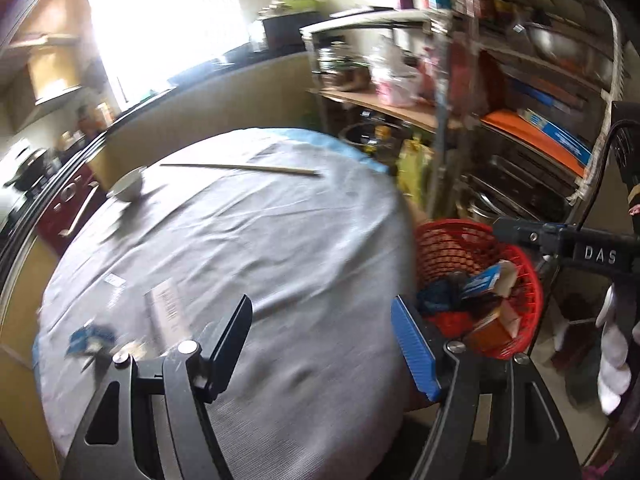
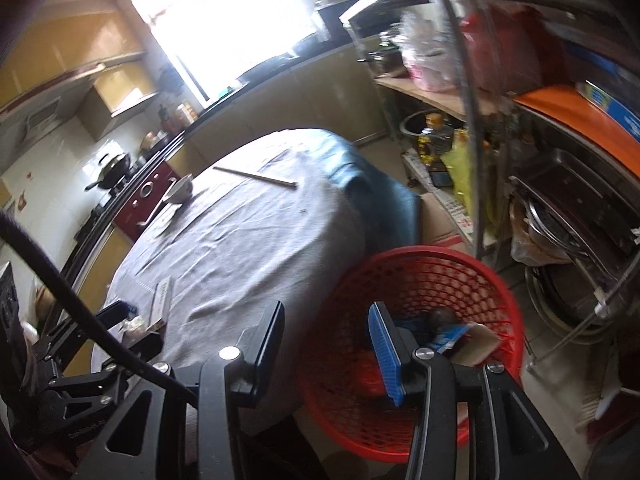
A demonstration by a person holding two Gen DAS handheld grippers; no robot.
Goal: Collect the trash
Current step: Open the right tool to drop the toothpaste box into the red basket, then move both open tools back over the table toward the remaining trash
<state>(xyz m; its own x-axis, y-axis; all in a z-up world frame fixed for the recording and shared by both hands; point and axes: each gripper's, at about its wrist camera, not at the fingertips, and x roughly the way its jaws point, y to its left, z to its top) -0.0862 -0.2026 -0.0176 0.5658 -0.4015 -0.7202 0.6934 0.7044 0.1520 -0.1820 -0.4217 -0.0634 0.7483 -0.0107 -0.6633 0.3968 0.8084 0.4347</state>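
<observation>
While both tongs hang empty, left tongs [image 1: 322,344] spread wide over the desk [image 1: 248,240] and right tongs [image 2: 328,350] parted but narrower above the red basket [image 2: 496,280], I'd swing the left back toward the wrappers [image 1: 90,340] near the desk's edge and the white slip [image 1: 166,308] beside them. Come in low, pinch flat. Blur smears those scraps, so what they are is anyone's guess. Boxes [image 1: 486,280] already sit in the basket; its bottom is hidden.

Tablecloth [image 1: 256,240]: grey cloth, matt, creased.
Basket [image 2: 432,276] beside tablecloth: red plastic mesh, glossy.
Bowl [image 1: 127,186] on tablecloth: white, glazed.
</observation>
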